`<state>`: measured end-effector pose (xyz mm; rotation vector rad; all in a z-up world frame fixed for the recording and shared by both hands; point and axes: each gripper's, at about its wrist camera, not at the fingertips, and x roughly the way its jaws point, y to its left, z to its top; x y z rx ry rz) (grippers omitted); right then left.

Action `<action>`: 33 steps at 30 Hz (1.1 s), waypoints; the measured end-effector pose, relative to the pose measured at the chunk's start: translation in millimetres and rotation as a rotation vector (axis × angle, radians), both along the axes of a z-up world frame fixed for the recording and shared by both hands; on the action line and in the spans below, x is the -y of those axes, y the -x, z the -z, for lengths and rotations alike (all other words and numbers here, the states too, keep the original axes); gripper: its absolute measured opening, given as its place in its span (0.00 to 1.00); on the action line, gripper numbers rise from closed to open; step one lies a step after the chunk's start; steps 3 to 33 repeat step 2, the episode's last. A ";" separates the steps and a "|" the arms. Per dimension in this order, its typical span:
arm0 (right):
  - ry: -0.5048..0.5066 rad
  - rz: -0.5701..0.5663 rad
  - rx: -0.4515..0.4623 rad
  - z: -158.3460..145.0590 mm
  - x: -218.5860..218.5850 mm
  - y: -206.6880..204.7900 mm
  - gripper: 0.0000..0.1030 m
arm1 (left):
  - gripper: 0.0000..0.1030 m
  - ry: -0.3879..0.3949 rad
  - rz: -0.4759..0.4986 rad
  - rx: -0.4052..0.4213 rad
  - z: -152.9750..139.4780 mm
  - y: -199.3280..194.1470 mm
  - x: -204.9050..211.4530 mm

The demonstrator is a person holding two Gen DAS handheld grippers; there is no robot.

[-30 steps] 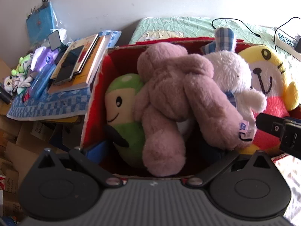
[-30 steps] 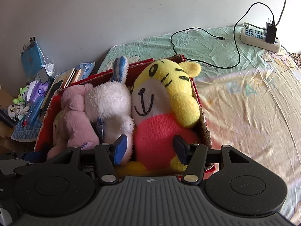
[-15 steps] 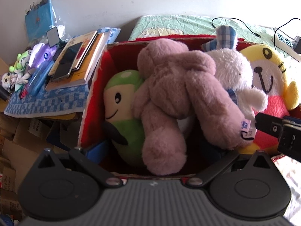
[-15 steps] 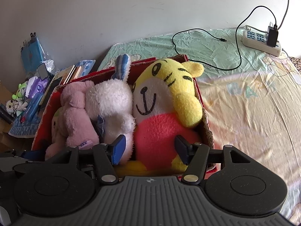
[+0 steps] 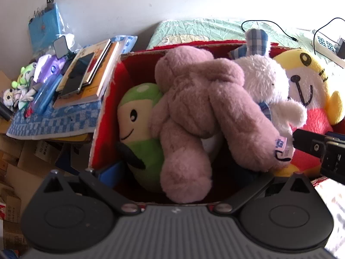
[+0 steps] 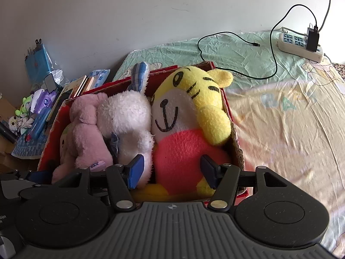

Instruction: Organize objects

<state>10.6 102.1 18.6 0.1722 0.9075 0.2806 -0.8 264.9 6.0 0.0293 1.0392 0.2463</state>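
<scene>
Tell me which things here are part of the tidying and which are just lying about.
Job:
red box
yellow tiger plush
white bunny plush
pink teddy
green plush

Lying about:
power strip
black cable
books
blue checked cloth

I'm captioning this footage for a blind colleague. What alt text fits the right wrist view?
Open tongs hover over a red cardboard box on a bed, packed with plush toys: a yellow tiger, a white bunny and a pink bear. A power strip lies behind.
</scene>
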 end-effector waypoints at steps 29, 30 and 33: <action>-0.001 0.000 0.000 0.2 0.0 -0.1 0.59 | 0.99 0.004 0.000 -0.003 0.7 -1.2 -0.5; -0.001 0.000 0.000 0.2 0.0 -0.1 0.59 | 0.99 0.004 0.000 -0.003 0.7 -1.2 -0.5; -0.001 0.000 0.000 0.2 0.0 -0.1 0.59 | 0.99 0.004 0.000 -0.003 0.7 -1.2 -0.5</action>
